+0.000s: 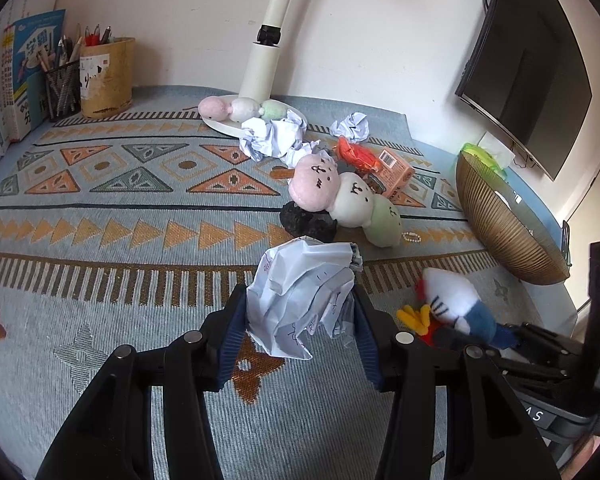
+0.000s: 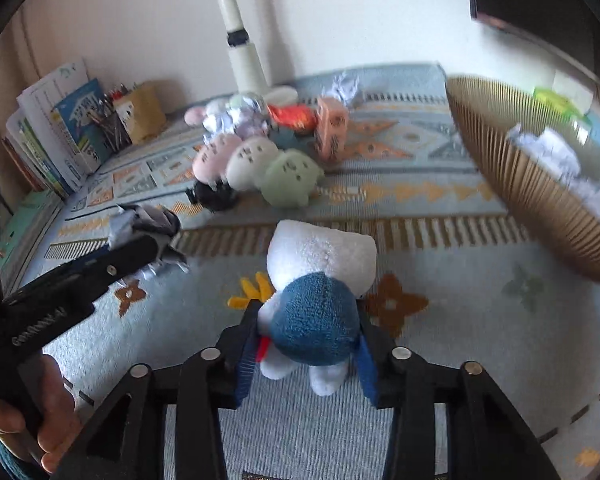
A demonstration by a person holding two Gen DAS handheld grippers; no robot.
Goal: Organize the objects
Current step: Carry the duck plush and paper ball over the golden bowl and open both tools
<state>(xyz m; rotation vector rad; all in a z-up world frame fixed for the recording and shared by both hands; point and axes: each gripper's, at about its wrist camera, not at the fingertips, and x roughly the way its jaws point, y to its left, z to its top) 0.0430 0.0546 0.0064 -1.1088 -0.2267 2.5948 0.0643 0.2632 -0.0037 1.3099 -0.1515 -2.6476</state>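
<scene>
Left wrist view: left tongs (image 1: 300,320) clamp crumpled paper (image 1: 300,300); right tongs (image 2: 306,344) pinch a plush toy (image 2: 316,296).

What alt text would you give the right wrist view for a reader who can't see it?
The right claw is shut on a white and blue plush toy above a patterned cloth. A ribbed gold bowl holding crumpled paper sits right; the left claw grips a paper ball.

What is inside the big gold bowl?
The right claw's camera shows crumpled white paper lying inside the gold bowl. The bowl's ribbed wall hides its bottom, so anything underneath the paper cannot be seen.
</scene>
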